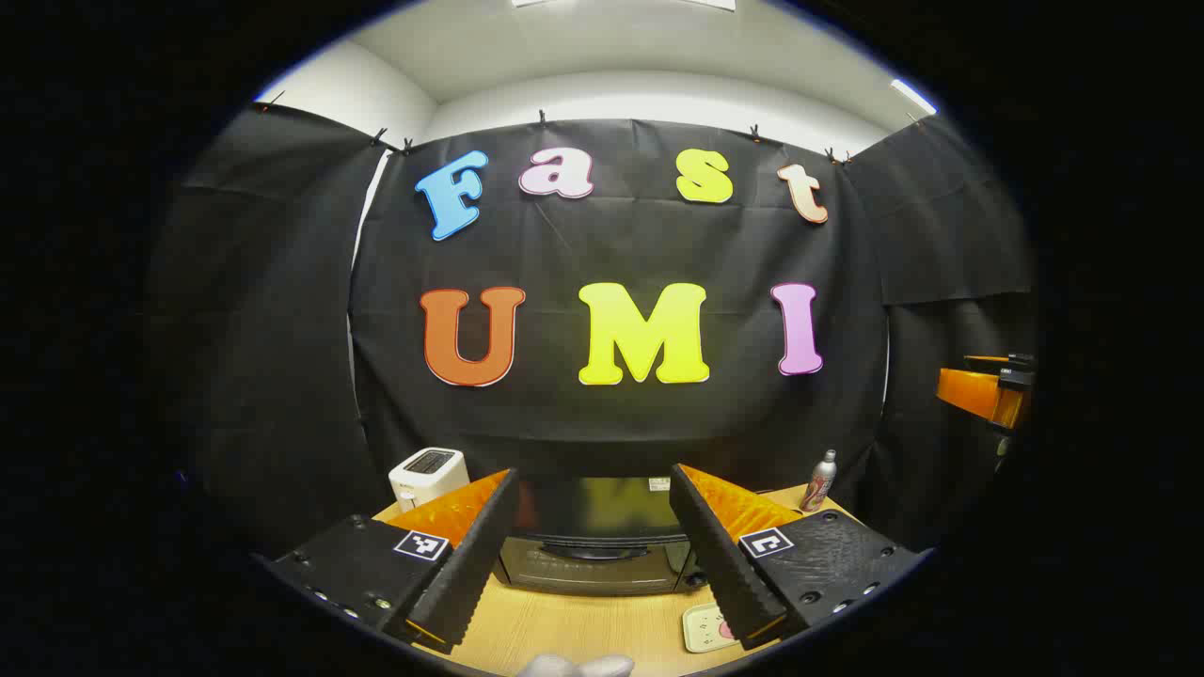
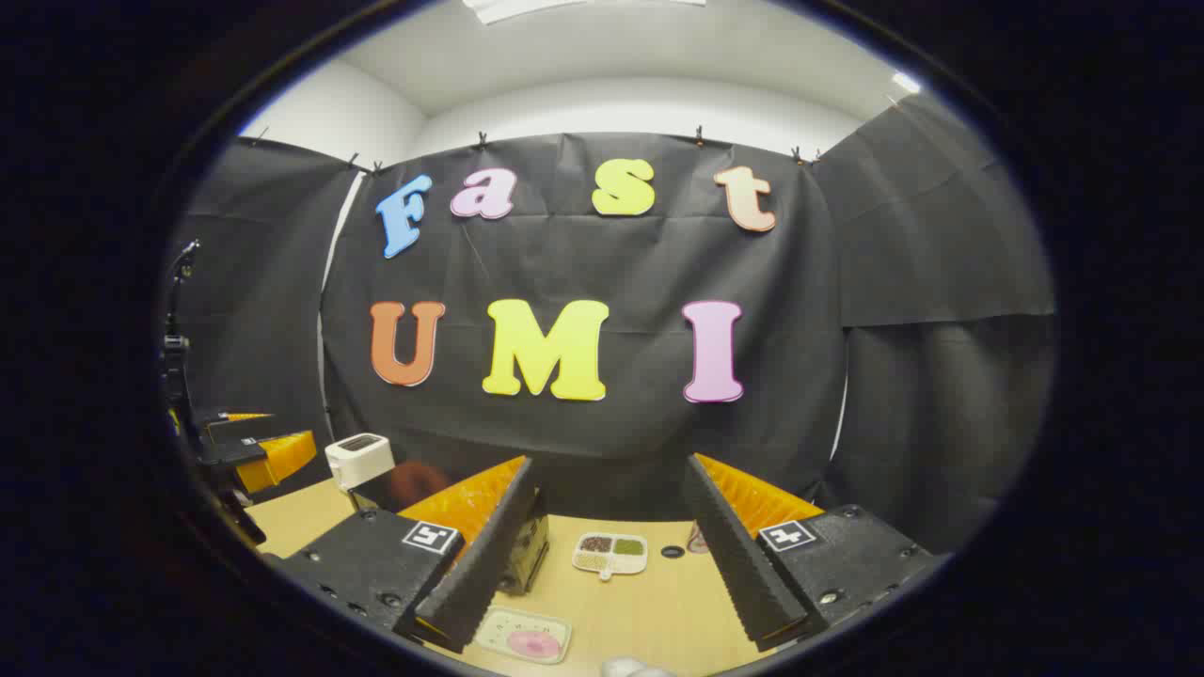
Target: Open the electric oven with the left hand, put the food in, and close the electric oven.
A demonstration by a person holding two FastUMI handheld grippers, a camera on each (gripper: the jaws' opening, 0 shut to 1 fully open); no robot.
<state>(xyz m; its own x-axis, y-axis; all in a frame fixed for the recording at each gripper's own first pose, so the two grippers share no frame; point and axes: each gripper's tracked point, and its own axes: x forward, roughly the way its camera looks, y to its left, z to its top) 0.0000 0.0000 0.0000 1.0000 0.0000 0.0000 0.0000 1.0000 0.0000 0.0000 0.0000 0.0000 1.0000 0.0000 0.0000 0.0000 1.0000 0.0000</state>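
Note:
The black electric oven stands on the wooden table with its door closed, straight ahead between the fingers of my open left gripper, which holds nothing and hovers short of it. A pale plate with pink food lies in front of the oven to the right. In the right gripper view the same plate carries a round pink piece of food, just below my open, empty right gripper. The oven's corner peeks from behind the right gripper's left finger.
A white toaster stands left of the oven and a slim can to its right. A white divided tray with grains lies mid-table beside a small black disc. The other gripper hangs at the far left.

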